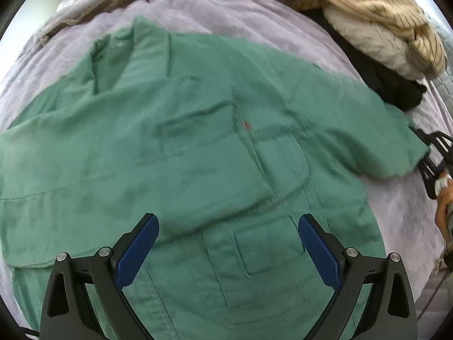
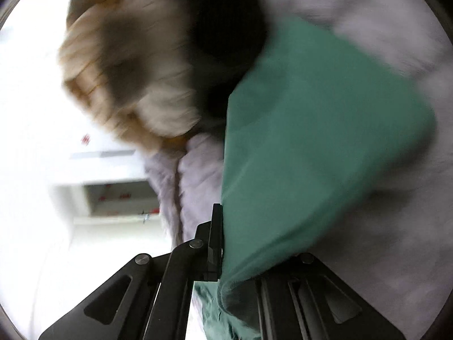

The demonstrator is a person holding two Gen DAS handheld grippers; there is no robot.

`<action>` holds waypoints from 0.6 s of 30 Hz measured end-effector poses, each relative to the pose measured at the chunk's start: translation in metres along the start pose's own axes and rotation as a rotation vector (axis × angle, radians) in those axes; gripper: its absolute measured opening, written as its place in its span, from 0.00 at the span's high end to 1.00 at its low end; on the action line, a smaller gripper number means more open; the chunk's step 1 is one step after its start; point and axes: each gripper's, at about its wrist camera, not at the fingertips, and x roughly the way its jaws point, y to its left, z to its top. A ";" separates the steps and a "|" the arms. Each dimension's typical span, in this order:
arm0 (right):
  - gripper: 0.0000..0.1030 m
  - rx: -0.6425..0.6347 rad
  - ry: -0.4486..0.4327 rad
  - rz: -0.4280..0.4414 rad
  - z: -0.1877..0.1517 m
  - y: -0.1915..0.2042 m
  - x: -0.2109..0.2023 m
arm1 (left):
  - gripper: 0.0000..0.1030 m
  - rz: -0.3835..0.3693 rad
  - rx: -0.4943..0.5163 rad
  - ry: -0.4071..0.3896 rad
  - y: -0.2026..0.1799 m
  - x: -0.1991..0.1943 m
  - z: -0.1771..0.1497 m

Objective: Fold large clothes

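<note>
While your left gripper (image 1: 228, 243) hangs over the lower front of the green cotton work jacket (image 1: 198, 153), its two blue-padded fingers (image 1: 140, 250) stand spread wide with nothing between them; they are above the cloth, and you cannot tell from this view whether they touch it. The jacket lies face up and mostly flat on the pale lilac fleece blanket (image 1: 226, 14), collar to the far left and hem toward the near side. You can count three patch pockets on its front: two at chest height and one lower down, just beyond the left gripper's fingers. One small reddish mark sits on the placket between the chest pockets.

Your right gripper (image 2: 222, 243) has its jaws pressed together on the end of the jacket's right sleeve (image 2: 311, 141); in the right wrist view the green cloth runs out from between the black fingers and drapes over the right-hand one. That view is smeared by motion blur. In the left wrist view the same gripper (image 1: 434, 153) shows at the far right edge, at the sleeve's cuff, with part of your hand (image 1: 446, 209) behind it.

At the far right of the blanket sits one heap of other clothes, three pieces that you can tell apart: a tan knit with thin dark stripes (image 1: 376, 2) on top, a cream cable-knit piece (image 1: 365, 42) under it, and a black garment (image 1: 393, 85) at the bottom, close to the jacket's right shoulder. No box, basket or other container shows in either view.
</note>
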 end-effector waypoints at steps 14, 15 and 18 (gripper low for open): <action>0.97 -0.757 0.405 0.017 -0.186 0.197 0.141 | 0.04 0.066 -0.154 -0.100 0.090 -0.027 0.005; 0.97 -0.795 0.456 0.004 -0.212 0.201 0.159 | 0.04 0.077 -0.170 -0.108 0.101 -0.030 0.004; 0.95 -0.853 0.585 -0.057 -0.280 0.188 0.199 | 0.04 0.112 -0.238 -0.137 0.140 -0.041 -0.002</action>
